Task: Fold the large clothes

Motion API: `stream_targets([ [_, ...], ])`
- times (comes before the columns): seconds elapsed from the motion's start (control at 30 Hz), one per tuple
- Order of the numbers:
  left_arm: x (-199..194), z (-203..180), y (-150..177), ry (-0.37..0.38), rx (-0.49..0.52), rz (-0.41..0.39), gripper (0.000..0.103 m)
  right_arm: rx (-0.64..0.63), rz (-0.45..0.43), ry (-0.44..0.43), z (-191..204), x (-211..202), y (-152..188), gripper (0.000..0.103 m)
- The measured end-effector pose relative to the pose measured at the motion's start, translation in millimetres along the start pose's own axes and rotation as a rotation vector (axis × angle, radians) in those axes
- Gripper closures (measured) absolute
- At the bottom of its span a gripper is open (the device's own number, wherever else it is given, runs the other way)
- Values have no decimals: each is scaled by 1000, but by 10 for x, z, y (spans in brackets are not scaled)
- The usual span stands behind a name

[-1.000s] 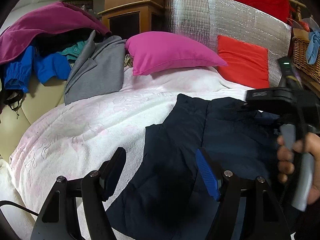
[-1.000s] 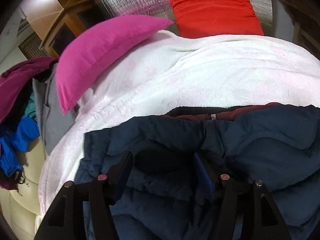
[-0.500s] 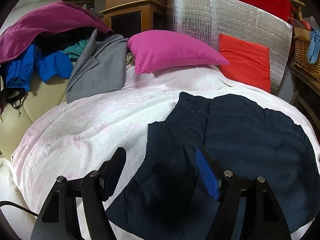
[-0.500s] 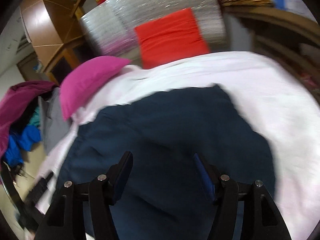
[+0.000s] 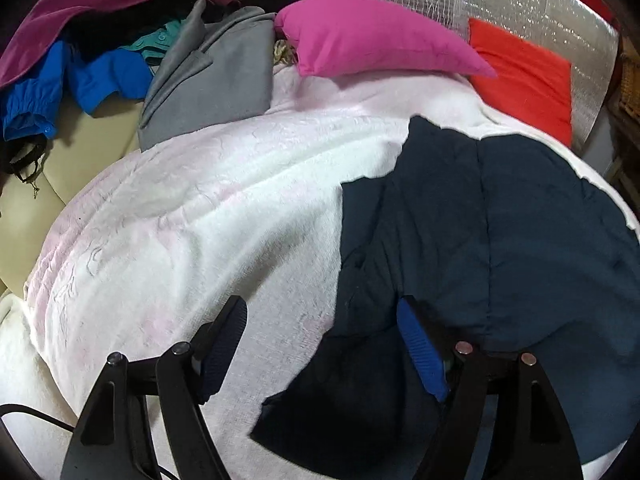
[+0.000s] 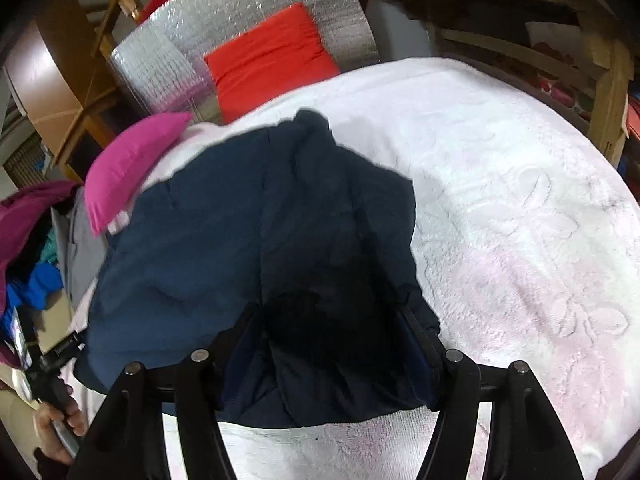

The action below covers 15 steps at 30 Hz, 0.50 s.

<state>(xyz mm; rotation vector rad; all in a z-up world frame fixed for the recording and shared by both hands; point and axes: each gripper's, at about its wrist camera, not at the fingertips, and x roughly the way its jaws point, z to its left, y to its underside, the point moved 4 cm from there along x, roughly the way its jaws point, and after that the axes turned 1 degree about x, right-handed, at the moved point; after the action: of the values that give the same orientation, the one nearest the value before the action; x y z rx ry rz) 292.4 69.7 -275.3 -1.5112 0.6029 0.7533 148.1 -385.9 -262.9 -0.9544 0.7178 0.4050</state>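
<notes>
Navy padded garment (image 5: 500, 240) lies spread flat on white blanket (image 5: 200, 220), ahead of both claws. Pink pillow (image 5: 372, 36) and red cushion (image 5: 524, 76) beyond it. Left claw (image 5: 320, 344): jaws just widened, released, straddling garment's left edge. Right claw (image 6: 328, 344): jaws just widened, released, garment's near hem between them.

A navy padded jacket (image 6: 256, 248) is lying spread on the white blanket (image 6: 520, 220). The right gripper (image 6: 328, 344) is hovering over the jacket's near hem, its jaws standing apart, nothing pinched between them. A pink pillow (image 6: 128, 164) is resting at the jacket's far-left edge, overlapping it slightly. Beyond the jacket, a red cushion (image 6: 268, 60) is leaning against a silver foil panel (image 6: 168, 64). Left of the jacket, a hand (image 6: 60, 428) is gripping a tool handle.
</notes>
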Motion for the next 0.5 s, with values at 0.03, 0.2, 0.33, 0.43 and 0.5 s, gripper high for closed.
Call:
stream_targets([
  [0.03,-42,56,-28,19,-22,-6,25,12,-19,-7,-26,-59,-44,31],
  [0.2,-67,332,-164,108,-128,-8,19,103,-43,-2,-296,-120,-199,20],
  [0.33,217,312,-134,330,-227,158,19,228,39,-58,-499,136,-240,20],
  [0.43,482,218,-14,473,-318,319,19,356,97,-151,-605,359,-168,20],
  [0.5,494,177,-22,479,-322,306,19,388,95,-191,-590,457,-155,19],
])
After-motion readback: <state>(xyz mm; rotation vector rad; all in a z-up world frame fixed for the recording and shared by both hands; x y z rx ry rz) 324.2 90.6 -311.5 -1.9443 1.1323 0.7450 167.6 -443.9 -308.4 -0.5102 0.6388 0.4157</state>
